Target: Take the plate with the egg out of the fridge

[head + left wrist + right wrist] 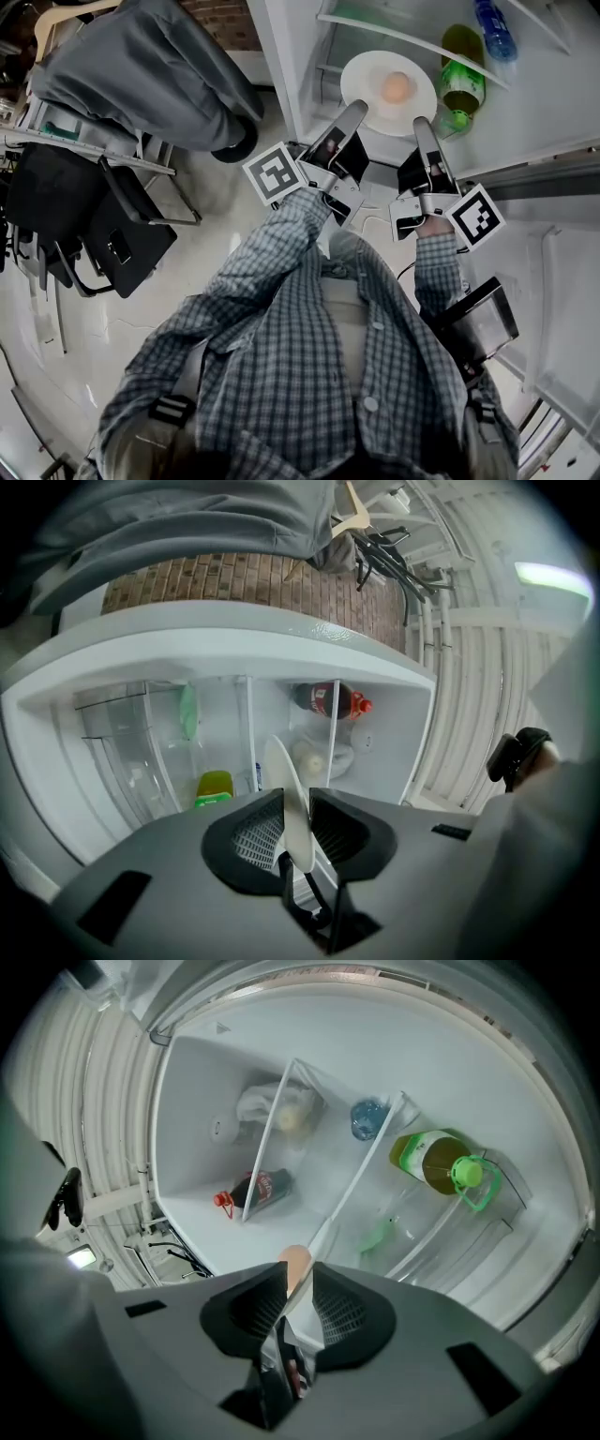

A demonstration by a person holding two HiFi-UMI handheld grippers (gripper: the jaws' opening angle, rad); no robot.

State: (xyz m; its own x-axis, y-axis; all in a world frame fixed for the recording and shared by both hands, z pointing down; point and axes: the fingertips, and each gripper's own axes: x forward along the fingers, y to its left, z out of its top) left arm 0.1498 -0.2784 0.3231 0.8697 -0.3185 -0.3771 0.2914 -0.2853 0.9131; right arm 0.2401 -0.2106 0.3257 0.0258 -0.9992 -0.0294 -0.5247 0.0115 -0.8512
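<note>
White fridge (544, 103) walls fill the space ahead of me, above a pale floor (216, 253), with a black chair (112, 244) off to my left. I hold the plate (375, 108) between both grippers at the fridge's open front, just below the edge of a glass shelf (394, 37).

The left gripper (354, 111) has the rim on my left side and the right gripper (421, 127) has the rim on my right. The two reach forward side by side with the plate spanning the gap between them. Each pair of jaws stands narrow, closed on the thin rim. In the left gripper view the plate runs edge-on up between the jaws. In the right gripper view the same thin edge sits between them, and the egg (397, 87) shows just past it.

The plate is round, so it has no long axis. In the head view it lies flat, face up, and the egg rests near its middle. From above the egg looks almost round, and I cannot tell which way its long axis runs. Whether the plate rests on something or hangs free in my grip I cannot tell.

A green bottle (461, 70) sits just right of the plate, and a blue bottle (494, 28) is beyond it. A cola bottle (330, 700) is deeper in the fridge.
</note>
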